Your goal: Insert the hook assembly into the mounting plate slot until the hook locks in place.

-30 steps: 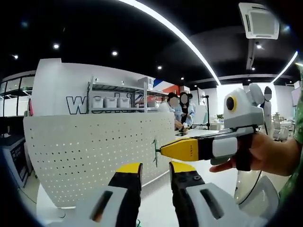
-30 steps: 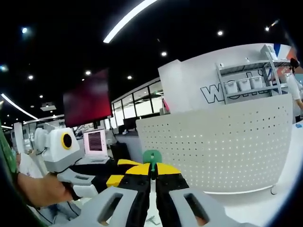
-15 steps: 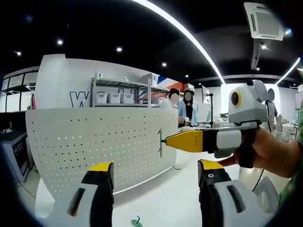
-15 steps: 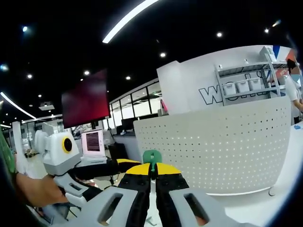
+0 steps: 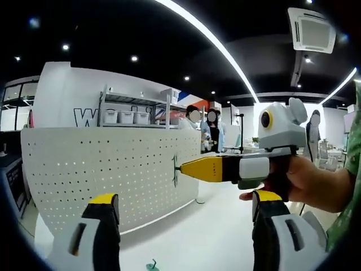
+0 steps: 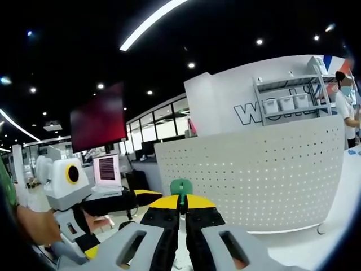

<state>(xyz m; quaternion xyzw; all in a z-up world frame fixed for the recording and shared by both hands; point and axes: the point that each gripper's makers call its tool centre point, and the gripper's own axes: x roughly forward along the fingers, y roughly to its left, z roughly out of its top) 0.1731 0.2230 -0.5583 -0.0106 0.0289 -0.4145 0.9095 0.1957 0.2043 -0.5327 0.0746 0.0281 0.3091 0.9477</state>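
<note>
1. Perforated mounting plate [image 5: 107,175] stands upright on the white table [image 5: 208,237]; unchanged.
2. Left gripper [image 5: 183,237]: jaws have spread wide since 1 s ago, holding nothing, i.e. handover done.
3. Right gripper [image 6: 181,217] stays clamped on the green hook assembly [image 6: 181,188], tip near plate face; not yet inserted.
4. Spare green hook [image 5: 152,265] lies on table.

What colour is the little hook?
Green; the hook shows best in the right gripper view, pinched by the right gripper.
</note>
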